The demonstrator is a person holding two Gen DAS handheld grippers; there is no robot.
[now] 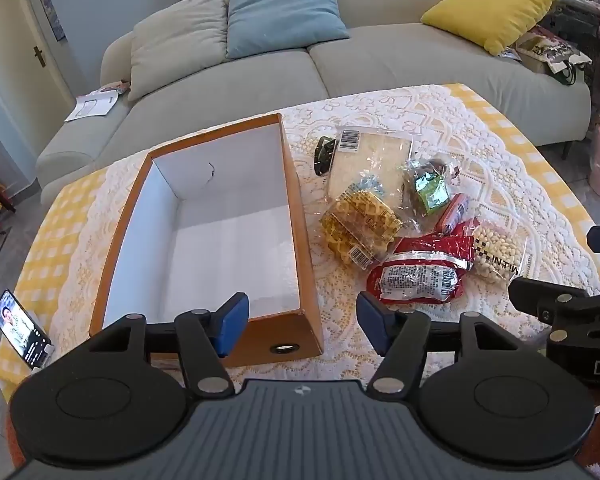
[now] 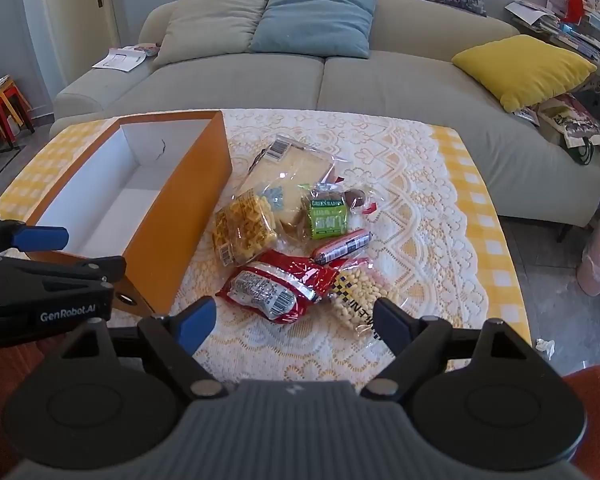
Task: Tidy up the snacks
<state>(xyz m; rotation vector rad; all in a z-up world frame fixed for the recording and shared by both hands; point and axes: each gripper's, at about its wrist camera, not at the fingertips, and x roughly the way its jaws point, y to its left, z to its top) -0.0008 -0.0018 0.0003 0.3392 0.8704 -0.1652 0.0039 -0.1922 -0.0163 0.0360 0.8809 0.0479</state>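
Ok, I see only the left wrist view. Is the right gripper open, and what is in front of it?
Observer: The right gripper is open and empty; the red packet lies just ahead of it.
Operator: And the green packet, what does it say?
Observer: The green packet reads "Green Raisin".
Operator: Is anything lying off to the right?
Observer: A crumpled white tissue lies on the floor.

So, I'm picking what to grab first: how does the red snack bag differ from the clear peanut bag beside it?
The red snack bag is opaque, while the clear peanut bag shows its pale contents. The red bag lies nearer the orange box; the peanut bag lies on its far side. Both lie flat on the lace cloth, touching.
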